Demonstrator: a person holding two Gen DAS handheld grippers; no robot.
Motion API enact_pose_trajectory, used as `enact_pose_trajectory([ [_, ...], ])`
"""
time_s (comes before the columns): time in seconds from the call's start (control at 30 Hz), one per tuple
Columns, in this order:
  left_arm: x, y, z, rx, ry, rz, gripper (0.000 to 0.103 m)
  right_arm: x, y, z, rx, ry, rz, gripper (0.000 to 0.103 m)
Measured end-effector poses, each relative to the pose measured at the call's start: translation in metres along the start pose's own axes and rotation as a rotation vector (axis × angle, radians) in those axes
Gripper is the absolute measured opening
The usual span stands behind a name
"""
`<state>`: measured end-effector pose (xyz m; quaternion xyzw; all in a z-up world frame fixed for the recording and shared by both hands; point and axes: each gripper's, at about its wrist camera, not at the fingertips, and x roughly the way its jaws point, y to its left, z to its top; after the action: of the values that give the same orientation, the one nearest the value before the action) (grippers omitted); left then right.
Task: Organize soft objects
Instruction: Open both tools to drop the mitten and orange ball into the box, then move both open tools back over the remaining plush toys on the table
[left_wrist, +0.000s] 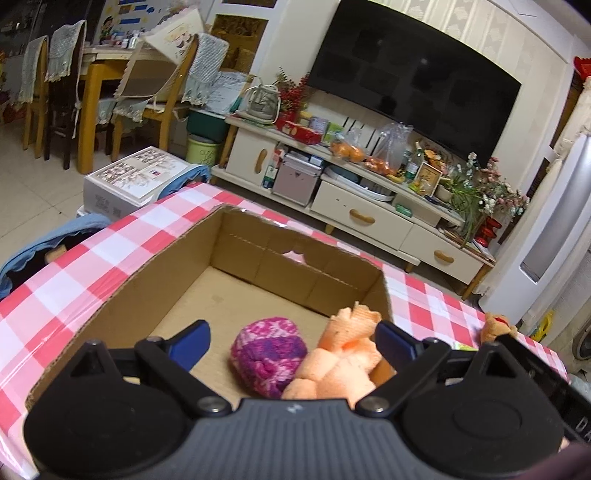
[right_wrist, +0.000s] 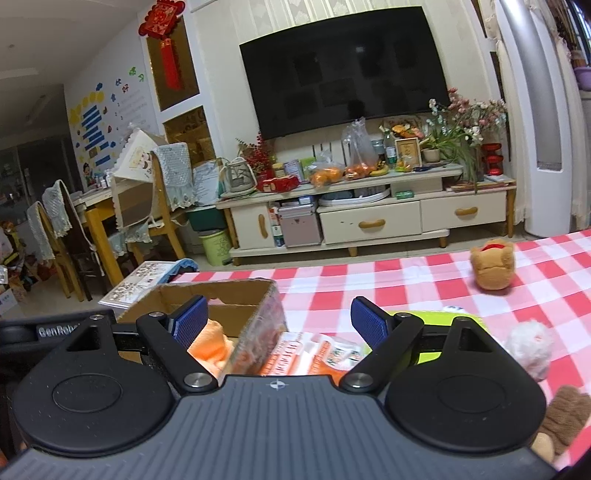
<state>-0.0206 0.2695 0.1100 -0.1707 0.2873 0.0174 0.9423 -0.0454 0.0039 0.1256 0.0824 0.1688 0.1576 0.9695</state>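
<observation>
An open cardboard box (left_wrist: 258, 258) sits on the red-checked table. Inside lie a pink-purple knitted ball (left_wrist: 267, 356) and an orange plush toy (left_wrist: 343, 354). My left gripper (left_wrist: 291, 341) is open above them, holding nothing. My right gripper (right_wrist: 279, 319) is open and empty beside the box (right_wrist: 221, 295), over a printed plastic packet (right_wrist: 314, 350). The orange plush (right_wrist: 210, 343) shows in the right wrist view too. On the table to the right lie a brown plush with red (right_wrist: 493, 266), a white fluffy toy (right_wrist: 530, 347) and a brown plush (right_wrist: 565, 417).
A green flat item (right_wrist: 439, 321) lies under my right gripper. Beyond the table edge stand a TV cabinet (right_wrist: 369, 218) and dining chairs (right_wrist: 162, 199). A white box (left_wrist: 133, 177) sits on the floor at the left.
</observation>
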Motion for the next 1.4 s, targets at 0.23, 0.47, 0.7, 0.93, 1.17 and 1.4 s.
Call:
enact_pose_trajectory([
  [0.23,-0.002,-0.014,-0.004,0.040,-0.016,-0.028,0.099,-0.005,-0.007,-0.006,0.008,-0.005,-0.028,0.103],
  [0.47,0.000,-0.027,-0.009,0.069,-0.008,-0.044,0.102,-0.007,-0.007,-0.007,0.020,-0.007,-0.061,0.103],
  [0.7,-0.001,-0.041,-0.015,0.114,-0.016,-0.074,0.102,-0.016,-0.019,-0.014,0.044,-0.010,-0.093,0.103],
  [0.93,-0.003,-0.061,-0.025,0.166,-0.023,-0.111,0.102,-0.027,-0.032,-0.018,0.073,-0.021,-0.131,0.103],
  [1.17,0.000,-0.083,-0.035,0.217,-0.008,-0.134,0.102,-0.032,-0.046,-0.019,0.100,-0.034,-0.165,0.103],
  [1.4,0.001,-0.103,-0.048,0.263,0.000,-0.161,0.102,-0.042,-0.061,-0.024,0.119,-0.046,-0.212,0.103],
])
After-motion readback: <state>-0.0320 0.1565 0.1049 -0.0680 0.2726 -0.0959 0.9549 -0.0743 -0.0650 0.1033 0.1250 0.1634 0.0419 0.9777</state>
